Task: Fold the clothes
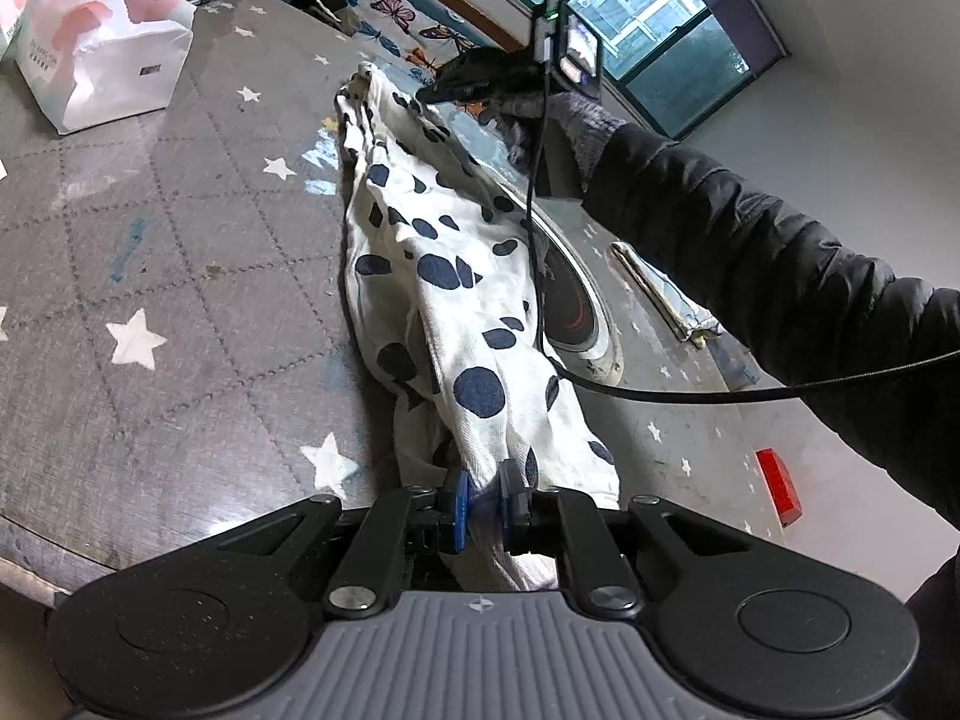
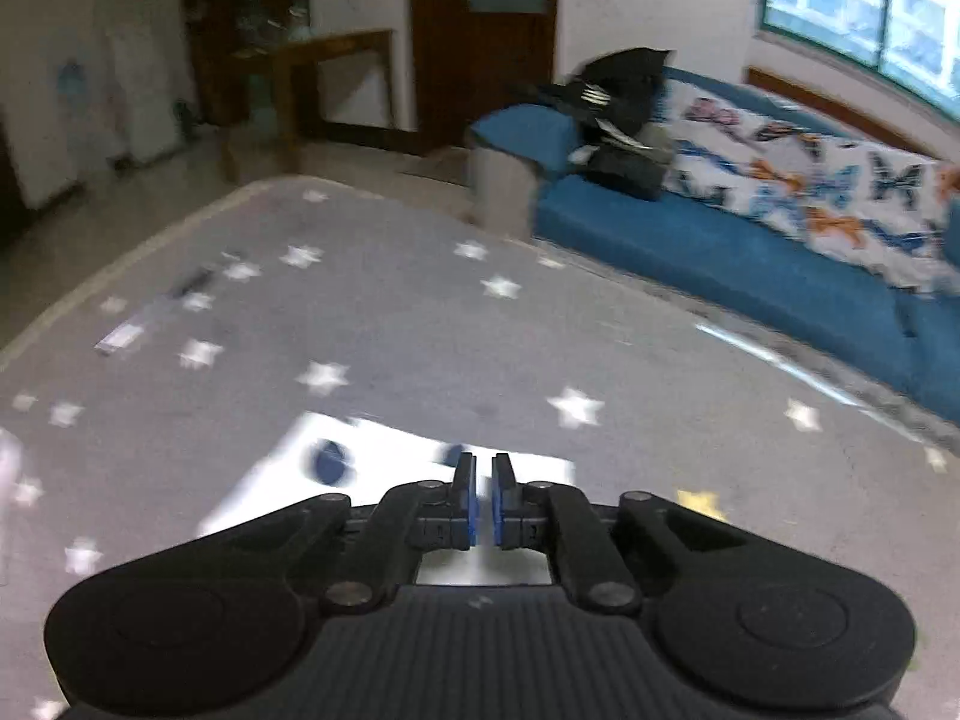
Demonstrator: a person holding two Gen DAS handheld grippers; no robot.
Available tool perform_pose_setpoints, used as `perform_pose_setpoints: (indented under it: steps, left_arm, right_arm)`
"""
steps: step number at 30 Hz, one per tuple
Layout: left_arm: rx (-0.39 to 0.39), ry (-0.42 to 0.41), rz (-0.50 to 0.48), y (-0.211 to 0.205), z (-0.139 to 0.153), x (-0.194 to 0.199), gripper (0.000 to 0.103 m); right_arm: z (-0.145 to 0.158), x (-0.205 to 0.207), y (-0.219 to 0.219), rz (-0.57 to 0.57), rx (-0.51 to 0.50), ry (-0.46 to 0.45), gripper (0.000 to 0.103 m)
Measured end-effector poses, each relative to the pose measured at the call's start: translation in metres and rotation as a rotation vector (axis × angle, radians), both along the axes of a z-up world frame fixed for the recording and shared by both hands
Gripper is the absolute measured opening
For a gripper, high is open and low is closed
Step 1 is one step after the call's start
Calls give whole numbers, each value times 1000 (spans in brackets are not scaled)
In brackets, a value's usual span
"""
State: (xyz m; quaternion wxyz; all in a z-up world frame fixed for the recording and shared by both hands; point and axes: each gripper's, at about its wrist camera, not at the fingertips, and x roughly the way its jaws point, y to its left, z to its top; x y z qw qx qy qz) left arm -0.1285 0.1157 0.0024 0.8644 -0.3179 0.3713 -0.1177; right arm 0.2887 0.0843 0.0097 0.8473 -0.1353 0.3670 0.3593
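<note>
My left gripper (image 1: 485, 495) pinches the garment (image 1: 444, 276) at the tabletop's (image 1: 180, 240) near edge; my right gripper (image 2: 483, 501), nearly closed, holds its far end. Next: spread it flat.

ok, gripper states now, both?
Left gripper: shut on the spotted cloth.
Right gripper: nearly shut at the cloth's far end; grip cannot be told.

Left of garment (image 1: 456, 324): open counter (image 1: 180, 276), free to pass.
Far left: tissue pack (image 1: 102, 54) blocks.
Right: round hob (image 1: 576, 294), sleeved arm (image 1: 780, 264), cable (image 1: 750, 390).
</note>
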Motion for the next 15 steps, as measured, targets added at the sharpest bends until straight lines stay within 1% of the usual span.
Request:
perform_pose_setpoints:
  steps: [1,3,5,8,9,11,12,13,15]
  left_arm:
    - [2,3,0,0,0,0,12]
    - [7,10,1,0,-1,1,12]
    - [11,15,1,-1,-2,2,13]
    - [13,23,3,0,-2,2,13]
    - [13,26,5,0,-2,3,13]
    - [11,30,8,0,-3,3,13]
    - [10,32,9,0,-3,3,13]
    - [10,33,9,0,-4,2,14]
    - [10,35,9,0,-4,1,13]
  right_arm:
    - [2,-2,2,24,17,20,10]
    - [7,-6,5,73,51,61,23]
    - [9,-11,12,102,81,87,29]
    - [7,-19,24,135,69,100,30]
    - [4,-24,30,149,40,84,28]
    - [-1,-30,38,130,-23,35,26]
    - [-2,-30,38,114,-20,32,13]
    - [-3,-29,38,98,-16,28,8]
    - [-4,-28,39,67,-8,22,2]
